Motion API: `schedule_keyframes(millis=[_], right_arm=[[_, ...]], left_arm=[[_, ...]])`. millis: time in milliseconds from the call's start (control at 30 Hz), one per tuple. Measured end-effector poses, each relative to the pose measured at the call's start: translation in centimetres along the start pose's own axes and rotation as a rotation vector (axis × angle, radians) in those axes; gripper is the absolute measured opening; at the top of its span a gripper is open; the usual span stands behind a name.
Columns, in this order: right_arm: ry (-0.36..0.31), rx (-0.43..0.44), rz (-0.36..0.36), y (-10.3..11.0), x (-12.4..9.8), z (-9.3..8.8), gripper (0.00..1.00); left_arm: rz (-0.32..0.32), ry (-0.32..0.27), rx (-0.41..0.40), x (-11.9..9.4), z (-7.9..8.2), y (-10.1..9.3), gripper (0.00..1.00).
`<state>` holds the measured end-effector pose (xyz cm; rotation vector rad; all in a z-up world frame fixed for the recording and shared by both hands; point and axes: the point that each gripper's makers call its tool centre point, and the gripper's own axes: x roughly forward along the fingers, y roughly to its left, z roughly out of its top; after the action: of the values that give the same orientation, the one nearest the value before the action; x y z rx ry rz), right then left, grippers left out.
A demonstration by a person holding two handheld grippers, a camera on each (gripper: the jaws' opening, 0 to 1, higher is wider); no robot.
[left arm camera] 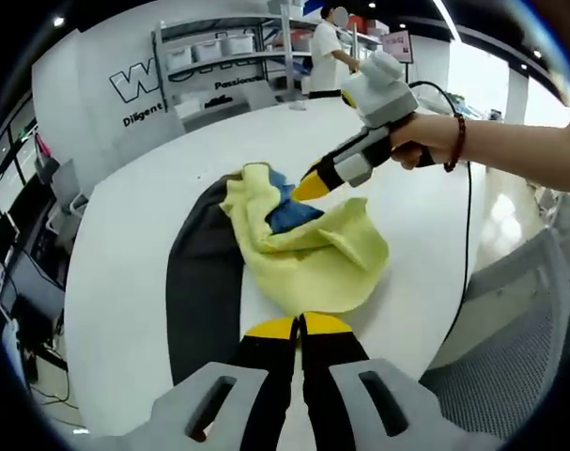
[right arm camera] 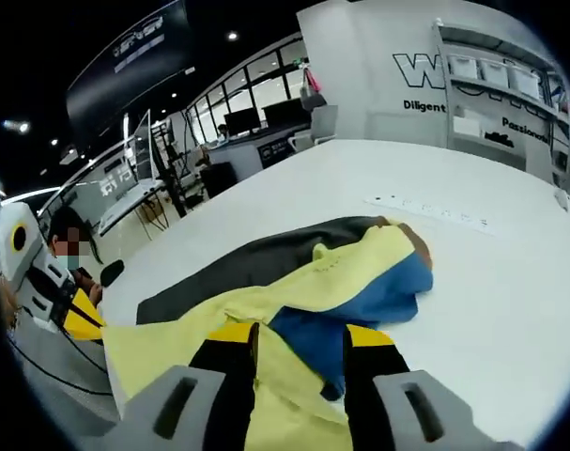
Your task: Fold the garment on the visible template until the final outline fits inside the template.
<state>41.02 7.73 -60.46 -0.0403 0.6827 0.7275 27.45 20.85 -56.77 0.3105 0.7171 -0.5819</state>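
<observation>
A yellow garment with a blue part (left arm camera: 313, 254) lies crumpled on a dark grey template (left arm camera: 205, 272) on the white table. My left gripper (left arm camera: 300, 324) has its jaws together on the garment's near yellow edge. In the right gripper view it comes in from the left (right arm camera: 78, 315) at the garment's corner. My right gripper (left arm camera: 308, 186), held by a hand, points its yellow tips at the blue fold on the far side. In its own view the right gripper (right arm camera: 300, 334) stands open, with yellow and blue cloth (right arm camera: 360, 272) lying between the jaws. The template (right arm camera: 266, 254) shows beyond the garment.
The round white table (left arm camera: 125, 244) drops off near a grey mesh chair (left arm camera: 529, 319) at the right. A black cable (left arm camera: 468, 188) trails from the right gripper. A person (left arm camera: 327, 47) stands by shelves at the back. Another person (right arm camera: 73, 244) sits near desks.
</observation>
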Motion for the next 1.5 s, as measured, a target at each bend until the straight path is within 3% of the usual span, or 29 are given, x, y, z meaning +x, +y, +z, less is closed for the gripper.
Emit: schedule_keyframes(millis=[167,333,433,533,633,700,733,933,1500], right_arm=[[0.065,0.020,-0.074,-2.9,0.1,-2.8,0.27],[0.111,-0.031,-0.087,-3.5,-0.1,-4.1,0.30],[0.116,-0.046,-0.073,-3.1,0.1,-5.2,0.23],[0.130,-0.073,-0.065,-2.7,0.7,-5.6,0.22],[0.122,-0.060,-0.052,-2.5,1.1,-5.6,0.17],[0.104,-0.042,-0.067,-2.7,1.3,-5.4,0.02],[0.104,-0.034,-0.070,-2.8,1.4,-5.4,0.00],[0.090,-0.032,-0.082,-3.1,0.5,-4.3,0.00],[0.021,-0.099,-0.333,-9.6,-4.8,-1.1,0.00]], left_arm=[[0.012,0.012,0.012,-0.1,-0.2,0.3,0.03],[0.022,0.018,0.008,-0.2,-0.5,0.6,0.03],[0.023,0.026,0.008,-0.2,-0.7,0.6,0.03],[0.024,0.027,0.008,-0.2,-0.8,0.7,0.03],[0.023,0.027,0.007,-0.2,-0.8,0.6,0.03],[0.025,0.028,0.008,-0.2,-0.9,0.7,0.03],[0.026,0.029,0.007,-0.2,-1.0,0.7,0.03],[0.037,0.036,0.003,-0.4,-1.3,1.1,0.03],[0.032,0.053,0.023,-0.3,-1.4,0.8,0.03]])
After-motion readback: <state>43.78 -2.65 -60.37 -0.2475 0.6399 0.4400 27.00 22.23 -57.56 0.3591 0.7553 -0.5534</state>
